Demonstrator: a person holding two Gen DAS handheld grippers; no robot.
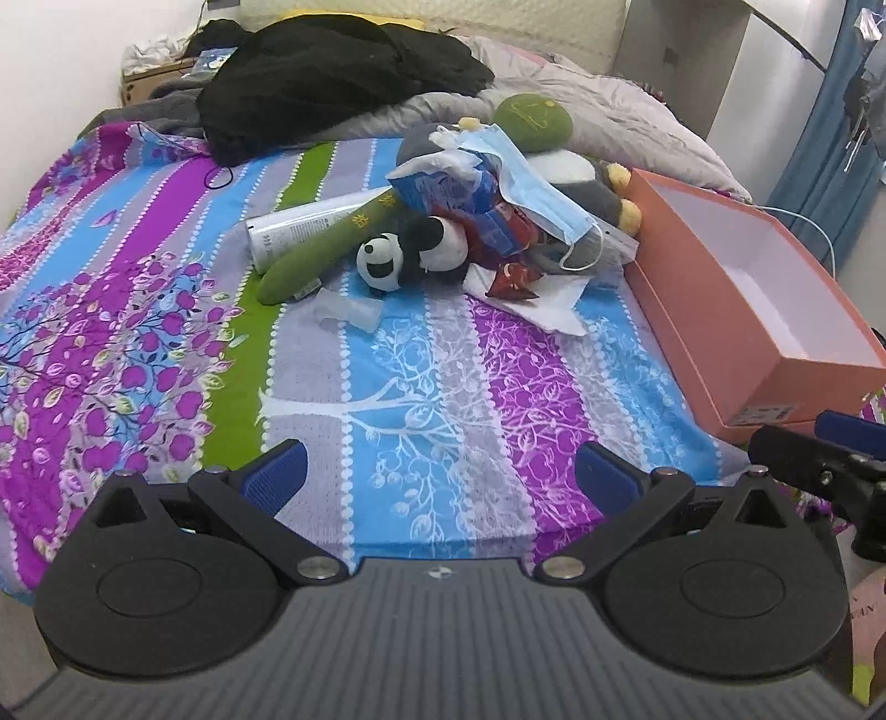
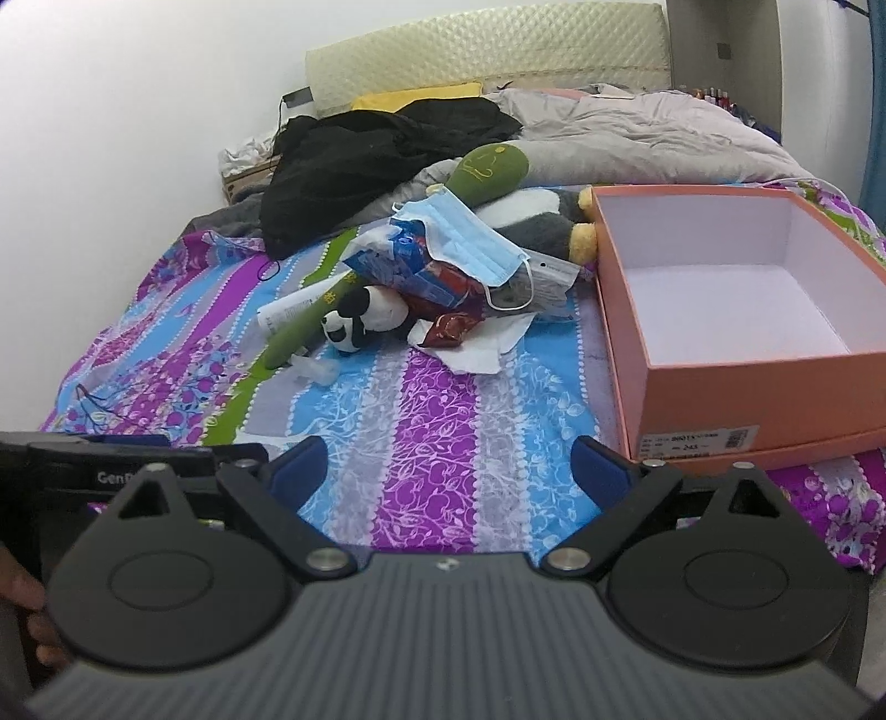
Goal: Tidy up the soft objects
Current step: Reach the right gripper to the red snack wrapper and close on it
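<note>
Though far (beyond claw [image 1: 440,473]), panda [image 1: 407,252].

Two wrist views over the bed, angled downward

Both look from the near edge toward the far headboard [image 2: 487,52]; left view sits further left, the right nearer the orange box [image 2: 736,310]. Both share the central pile and panda toy [image 1: 410,252].
</note>
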